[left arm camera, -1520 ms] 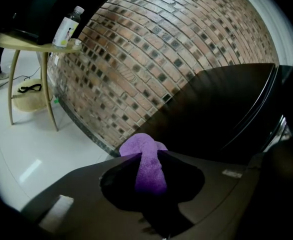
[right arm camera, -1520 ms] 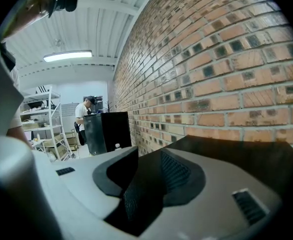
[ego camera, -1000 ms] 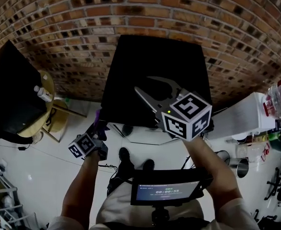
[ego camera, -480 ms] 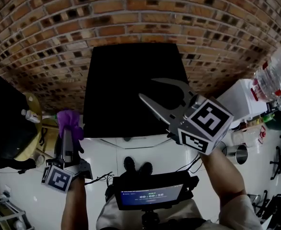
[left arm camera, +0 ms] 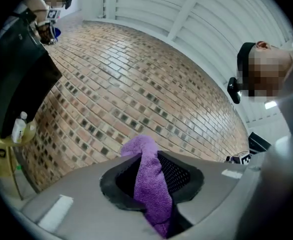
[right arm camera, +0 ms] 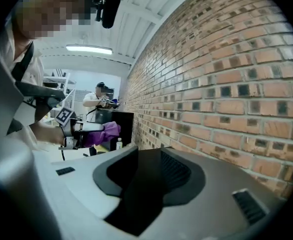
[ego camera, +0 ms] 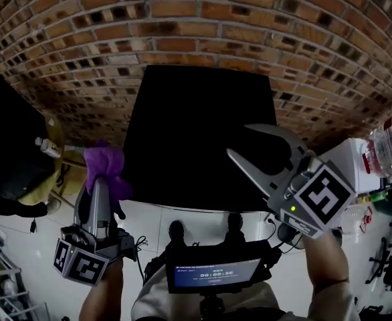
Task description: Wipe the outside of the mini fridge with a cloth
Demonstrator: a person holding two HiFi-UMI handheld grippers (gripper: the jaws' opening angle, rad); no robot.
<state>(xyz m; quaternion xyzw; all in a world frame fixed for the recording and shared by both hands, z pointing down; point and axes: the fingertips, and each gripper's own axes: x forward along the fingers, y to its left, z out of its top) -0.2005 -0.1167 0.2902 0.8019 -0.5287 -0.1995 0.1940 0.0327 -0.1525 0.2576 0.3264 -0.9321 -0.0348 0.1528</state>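
The black mini fridge [ego camera: 196,126] stands against the brick wall, seen from above. A purple cloth [ego camera: 106,162] hangs bunched from the tips of my left gripper [ego camera: 102,179], just off the fridge's left front corner. In the left gripper view the cloth [left arm camera: 151,184] is pinched between the jaws, which face the brick wall. My right gripper [ego camera: 241,140] hovers over the fridge's right front part, jaws apart and empty. In the right gripper view the dark fridge top [right arm camera: 136,194] shows in the gap, and the left gripper with the cloth [right arm camera: 104,132] shows far off.
A black cabinet [ego camera: 9,139] and a round wooden stool with a small bottle [ego camera: 47,147] stand left of the fridge. A white counter [ego camera: 340,166] with plastic bottles [ego camera: 390,136] is at the right. White tiled floor [ego camera: 182,212] lies in front. People stand in the background [right arm camera: 99,96].
My left gripper has risen with the purple cloth from low beside the fridge to the level of its top. The right gripper has shifted right along the fridge's front edge.
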